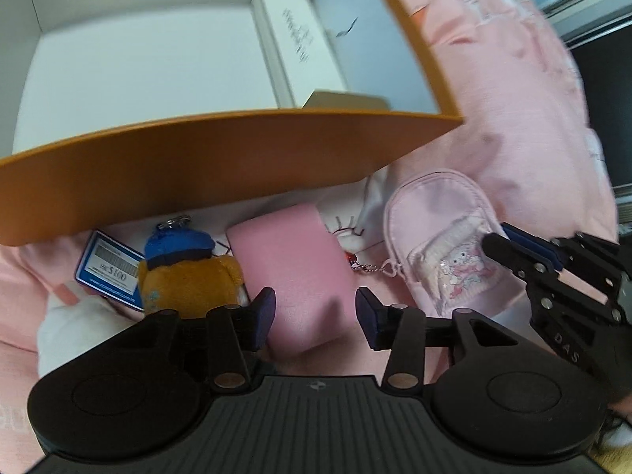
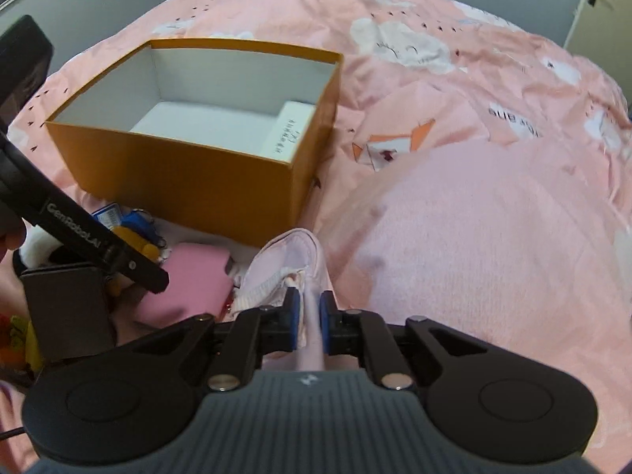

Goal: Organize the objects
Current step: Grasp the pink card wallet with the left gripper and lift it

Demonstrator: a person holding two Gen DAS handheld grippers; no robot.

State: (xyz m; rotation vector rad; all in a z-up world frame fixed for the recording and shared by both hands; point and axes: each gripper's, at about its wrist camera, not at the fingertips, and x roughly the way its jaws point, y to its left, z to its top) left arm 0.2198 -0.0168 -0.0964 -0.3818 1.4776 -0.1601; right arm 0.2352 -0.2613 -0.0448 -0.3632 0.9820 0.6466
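down at the near wall of the orange box (image 1: 221, 166), the left gripper (image 1: 316, 312) stands with its fingers apart on either side of one pink case (image 1: 292, 272), smooth and rounded at the corners; its pads do not press on it. just right of that case, the right gripper (image 2: 309, 318) has its blue pads (image 2: 293, 316) pinched narrowly on the edge of one pale pink pouch (image 1: 438, 237), soft fabric with a clear printed pocket and a bead chain. left of the case lie one plush bear (image 1: 185, 272) in a blue cap and one blue-and-white card (image 1: 108, 270). inside the box, stiff card with white lining, one long white carton (image 1: 292, 43) lies along its right wall. everything rests on a pink printed bedspread (image 2: 474, 217).
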